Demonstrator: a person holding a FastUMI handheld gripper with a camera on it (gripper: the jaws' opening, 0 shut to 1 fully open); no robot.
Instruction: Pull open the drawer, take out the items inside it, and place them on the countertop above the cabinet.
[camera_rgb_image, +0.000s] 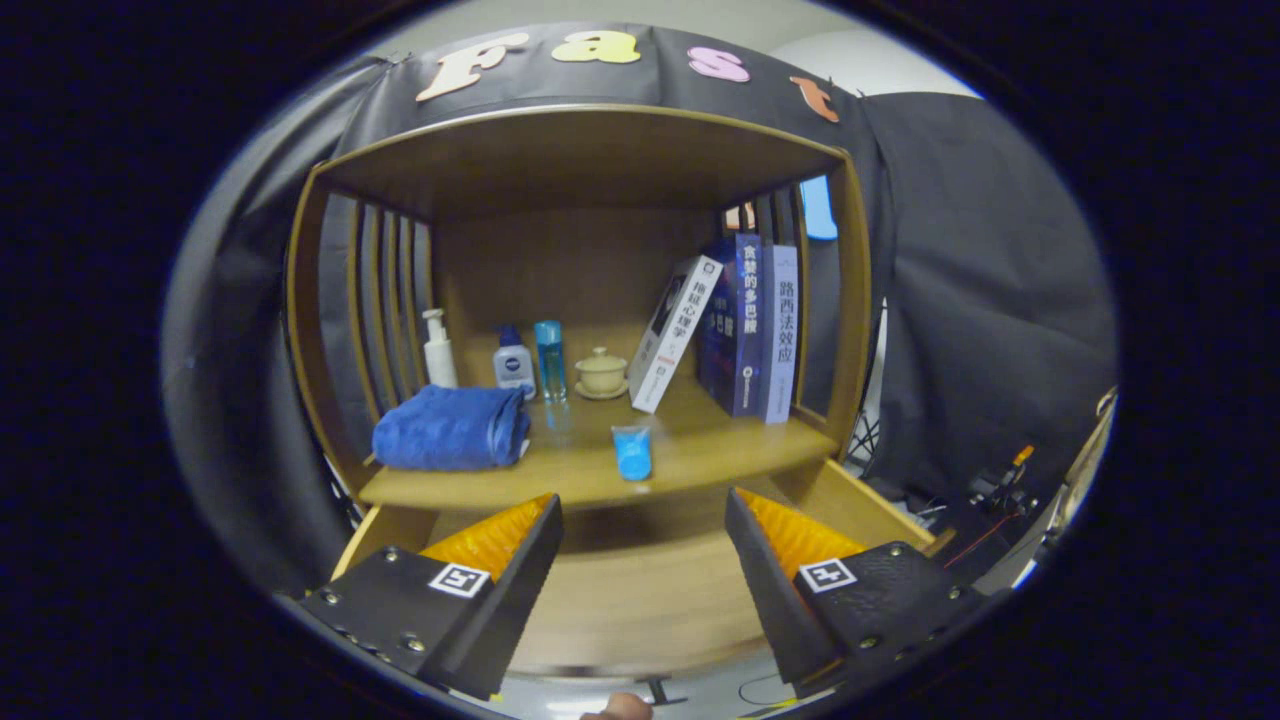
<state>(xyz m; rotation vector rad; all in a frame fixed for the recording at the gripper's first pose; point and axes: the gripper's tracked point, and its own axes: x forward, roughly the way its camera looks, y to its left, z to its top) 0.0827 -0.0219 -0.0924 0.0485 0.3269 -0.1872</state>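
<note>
Two fingers of the hand-held gripper (645, 560) stand wide apart with nothing between them, poised over the pulled-out drawer (640, 600). From this angle the drawer floor between and beyond the fingers looks bare wood; its rear part lies in shadow under the worktop (700, 455), so I cannot tell whether anything is left back there.

A small blue tube (632, 452) is the landmark. It stands upright on the worktop near its front edge, just above the drawer and roughly in line with the gap between the fingers. Left of the tube lies a folded blue towel (452, 428). Behind the tube and to its left stand a white pump bottle (438, 350), a small bottle with a blue cap (514, 364) and a taller clear blue bottle (549, 360). Directly behind the tube sits a lidded cup on a saucer (601, 373). Right of and behind the tube a white book (676, 333) leans against two upright books (752, 325).

Judging by this, the tube may be an item already lifted out, and the task is probably near its end.

Risks from here: the tube stands close to the edge, so a raised finger could clip it and knock it back into the drawer. Reaching blind into the shadowed rear could strike the underside of the worktop and shake the bottles or the cup. A further item set down near the tube could topple it.
</note>
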